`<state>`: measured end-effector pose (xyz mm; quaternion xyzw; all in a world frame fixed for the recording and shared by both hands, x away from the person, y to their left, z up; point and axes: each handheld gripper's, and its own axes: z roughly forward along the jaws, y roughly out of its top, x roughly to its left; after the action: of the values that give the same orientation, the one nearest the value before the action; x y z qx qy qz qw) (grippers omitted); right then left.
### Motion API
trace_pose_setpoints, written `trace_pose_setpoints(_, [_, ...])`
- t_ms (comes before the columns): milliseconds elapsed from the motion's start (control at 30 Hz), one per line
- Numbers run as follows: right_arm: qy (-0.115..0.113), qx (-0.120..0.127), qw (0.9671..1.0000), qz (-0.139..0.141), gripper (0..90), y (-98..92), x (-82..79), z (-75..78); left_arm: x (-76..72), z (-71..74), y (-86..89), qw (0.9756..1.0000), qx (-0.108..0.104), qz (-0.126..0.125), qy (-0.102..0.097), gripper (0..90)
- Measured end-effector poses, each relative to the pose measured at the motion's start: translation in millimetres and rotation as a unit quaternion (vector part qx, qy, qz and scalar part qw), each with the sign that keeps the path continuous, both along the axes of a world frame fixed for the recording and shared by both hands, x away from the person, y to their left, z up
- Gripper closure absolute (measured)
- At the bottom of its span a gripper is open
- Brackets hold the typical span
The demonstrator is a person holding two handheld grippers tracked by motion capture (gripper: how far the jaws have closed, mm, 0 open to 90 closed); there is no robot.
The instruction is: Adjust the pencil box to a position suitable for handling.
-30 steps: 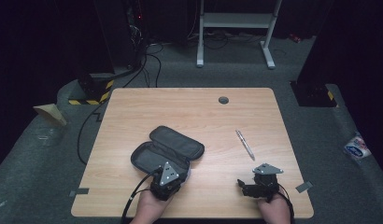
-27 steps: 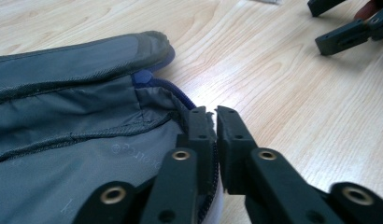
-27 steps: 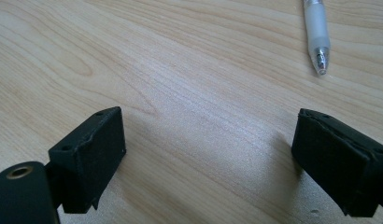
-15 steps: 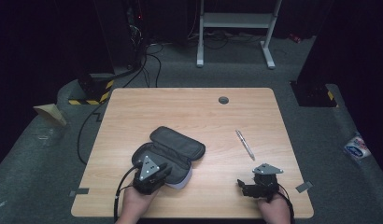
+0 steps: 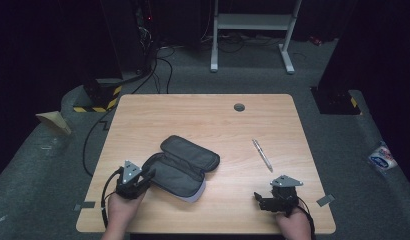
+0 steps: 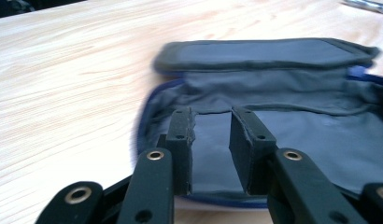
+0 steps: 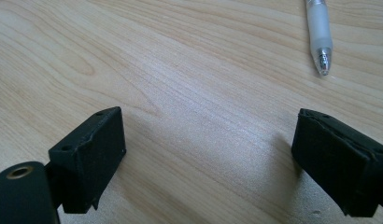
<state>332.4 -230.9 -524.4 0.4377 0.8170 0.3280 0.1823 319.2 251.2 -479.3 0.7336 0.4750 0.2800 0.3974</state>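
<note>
The left tool has shifted left to the open pouch's near-left edge, jaws narrowly parted, gripping nothing. The right tool rests unmoved, jaws wide, pen lying beyond on the worktop.

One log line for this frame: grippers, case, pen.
left gripper: open, at open pencil case rim | right gripper: open, empty | pen: on table

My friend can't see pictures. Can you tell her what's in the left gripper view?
The left gripper has its two black jaws slightly apart, just over the near edge of an open grey pencil case. The case lies on a light wooden table.
</note>
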Motion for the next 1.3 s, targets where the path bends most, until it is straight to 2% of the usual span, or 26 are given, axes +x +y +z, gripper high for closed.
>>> trace_pose_setpoints(100, [-0.001, -0.001, 1.0, 0.001, 9.4, -0.1, 0.1, 0.0, 1.7, -1.2, 13.3, 0.9996, -0.012, 0.025, -0.003, 65.1])
trace_pose_setpoints(233, [0.0, 0.0, 1.0, 0.0, 9.4, 0.0, 0.0, 0.0, 3.3, -4.0, 17.9, 0.999, -0.007, 0.044, -0.003, 58.2])
trace_pose_setpoints(400, [0.0, 0.0, 1.0, 0.001, 9.4, 0.0, 0.0, 0.0, 7.7, -9.7, 20.6, 0.9988, -0.018, 0.044, 0.011, 56.0])
trace_pose_setpoints(467, [0.0, 0.0, 1.0, 0.004, 9.5, 0.2, -0.1, 0.1, 9.8, -12.3, 21.0, 0.9985, -0.03, 0.041, 0.019, 56.2])
trace_pose_setpoints(567, [-0.002, -0.001, 0.9999, 0.011, 10.5, 0.0, -0.4, 0.1, 11.2, -13.6, 21.7, 0.9982, -0.039, 0.04, 0.025, 58.0])
trace_pose_setpoints(633, [-0.004, 0.0, 1.0, 0.005, 11.9, 0.1, -0.5, 0.3, 12.3, -15.0, 22.4, 0.9979, -0.045, 0.039, 0.028, 59.4])
trace_pose_setpoints(733, [0.003, -0.002, 0.9998, 0.022, 12.4, -0.6, -1.4, 1.8, 12.7, -16.0, 23.0, 0.9977, -0.048, 0.034, 0.032, 63.6])
trace_pose_setpoints(767, [0.011, 0.005, 0.9996, 0.026, 14.8, 0.0, -2.7, 3.1, 13.1, -16.5, 23.2, 0.9977, -0.049, 0.032, 0.034, 63.6])
trace_pose_setpoints(800, [0.01, 0.013, 0.9995, 0.026, 21.7, 2.9, -5.0, 6.2, 13.6, -16.8, 23.6, 0.9978, -0.048, 0.028, 0.036, 65.2])
trace_pose_setpoints(833, [0.01, 0.013, 0.9995, 0.026, 21.7, 2.9, -5.0, 6.2, 13.6, -16.8, 23.6, 0.9978, -0.048, 0.028, 0.036, 66.0])
trace_pose_setpoints(867, [0.006, 0.031, 0.9991, 0.029, 25.2, 8.0, -7.3, 11.4, 13.7, -16.9, 24.1, 0.9978, -0.048, 0.028, 0.035, 67.2])
trace_pose_setpoints(900, [0.0, 0.039, 0.9988, 0.03, 26.2, 11.2, -8.6, 14.4, 13.8, -16.8, 24.7, 0.9977, -0.05, 0.026, 0.036, 68.2])
trace_pose_setpoints(967, [-0.004, 0.045, 0.9985, 0.029, 26.6, 16.3, -10.8, 18.3, 13.7, -16.9, 26.2, 0.9974, -0.056, 0.023, 0.038, 68.7])
trace_pose_setpoints(1033, [-0.019, 0.056, 0.9978, 0.031, 27.5, 27.9, -13.4, 25.8, 13.6, -17.7, 26.7, 0.9974, -0.057, 0.017, 0.04, 71.3])
trace_pose_setpoints(1100, [-0.026, 0.055, 0.9976, 0.034, 27.8, 32.0, -12.0, 28.4, 13.5, -18.1, 26.4, 0.9974, -0.058, 0.015, 0.041, 72.4])
trace_pose_setpoints(1133, [-0.031, 0.061, 0.9972, 0.03, 28.6, 41.3, -7.5, 33.5, 12.8, -18.4, 25.4, 0.9973, -0.059, 0.012, 0.042, 72.9])
trace_pose_setpoints(1200, [-0.035, 0.071, 0.9965, 0.027, 30.7, 48.7, -6.1, 35.6, 11.6, -18.9, 23.8, 0.9972, -0.06, 0.004, 0.044, 73.3])
trace_pose_setpoints(1300, [-0.061, 0.089, 0.9936, 0.032, 36.4, 58.0, -12.5, 33.1, 9.2, -18.8, 19.4, 0.9975, -0.054, -0.006, 0.045, 73.6])
